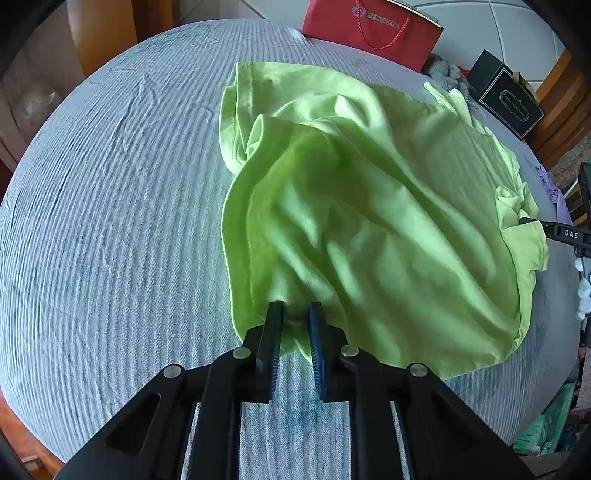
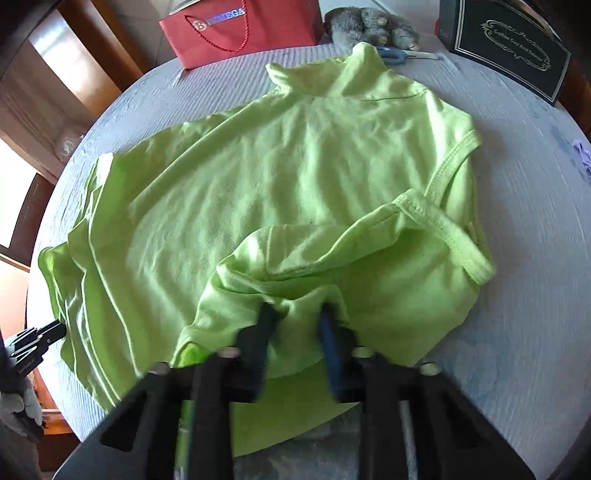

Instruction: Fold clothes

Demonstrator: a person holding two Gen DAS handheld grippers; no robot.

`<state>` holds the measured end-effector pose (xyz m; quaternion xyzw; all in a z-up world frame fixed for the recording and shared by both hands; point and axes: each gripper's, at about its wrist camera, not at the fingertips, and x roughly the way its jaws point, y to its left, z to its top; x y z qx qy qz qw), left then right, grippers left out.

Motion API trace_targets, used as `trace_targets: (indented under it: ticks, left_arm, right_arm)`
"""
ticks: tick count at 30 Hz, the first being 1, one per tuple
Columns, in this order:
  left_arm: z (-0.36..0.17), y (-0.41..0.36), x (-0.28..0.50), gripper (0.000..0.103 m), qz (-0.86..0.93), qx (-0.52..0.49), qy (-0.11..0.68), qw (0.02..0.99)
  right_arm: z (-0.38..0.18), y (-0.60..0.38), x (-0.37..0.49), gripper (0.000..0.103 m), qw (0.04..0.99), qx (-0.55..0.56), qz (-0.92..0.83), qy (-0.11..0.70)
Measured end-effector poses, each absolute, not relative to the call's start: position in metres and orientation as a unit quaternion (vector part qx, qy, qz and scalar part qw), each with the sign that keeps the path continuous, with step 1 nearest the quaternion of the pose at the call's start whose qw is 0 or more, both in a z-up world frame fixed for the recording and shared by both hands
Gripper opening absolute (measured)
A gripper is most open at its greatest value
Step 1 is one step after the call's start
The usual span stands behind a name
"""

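Note:
A lime green T-shirt lies crumpled on a blue-grey striped cloth. My left gripper is shut on the shirt's near hem edge, the fabric bunched between its fingers. My right gripper is shut on a sleeve fold of the shirt, close to the ribbed collar. Each gripper shows in the other's view: the right gripper at the far right edge, the left gripper at the lower left.
A red paper gift bag stands at the far edge. A black box with gold print sits at the back right. A grey plush toy and blue scissors lie behind the shirt. Wooden furniture surrounds the surface.

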<state>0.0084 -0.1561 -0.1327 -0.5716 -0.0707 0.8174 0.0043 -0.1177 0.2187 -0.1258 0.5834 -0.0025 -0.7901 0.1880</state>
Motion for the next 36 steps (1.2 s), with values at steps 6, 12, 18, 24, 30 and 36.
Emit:
trace_targets:
  ticks: [6, 12, 18, 24, 30, 36]
  left_arm:
    - [-0.125, -0.151, 0.013, 0.009, 0.812, -0.581, -0.056, 0.003]
    - [-0.127, -0.147, 0.025, 0.009, 0.796, -0.603, -0.044, 0.005]
    - [-0.117, -0.15, 0.034, 0.01, 0.799, -0.599, -0.054, 0.009]
    - [-0.087, -0.139, 0.002, 0.011, 0.828, -0.557, -0.057, 0.02]
    - [-0.073, -0.166, -0.09, 0.012, 0.845, -0.528, -0.084, 0.004]
    - [-0.073, -0.178, -0.161, 0.038, 0.845, -0.526, -0.1, -0.02]
  right_arm:
    - [-0.064, 0.287, -0.059, 0.003, 0.157, 0.54, -0.826, -0.034]
    - [-0.053, 0.42, 0.007, 0.003, 0.005, 0.568, -0.818, -0.093]
    - [-0.1, 0.458, 0.045, 0.009, -0.051, 0.629, -0.765, -0.125]
    - [-0.078, 0.428, 0.022, 0.032, -0.005, 0.595, -0.798, -0.095]
    - [-0.051, 0.381, -0.047, 0.032, 0.068, 0.553, -0.829, -0.048]
    - [-0.038, 0.339, -0.151, 0.043, 0.129, 0.517, -0.846, -0.016]
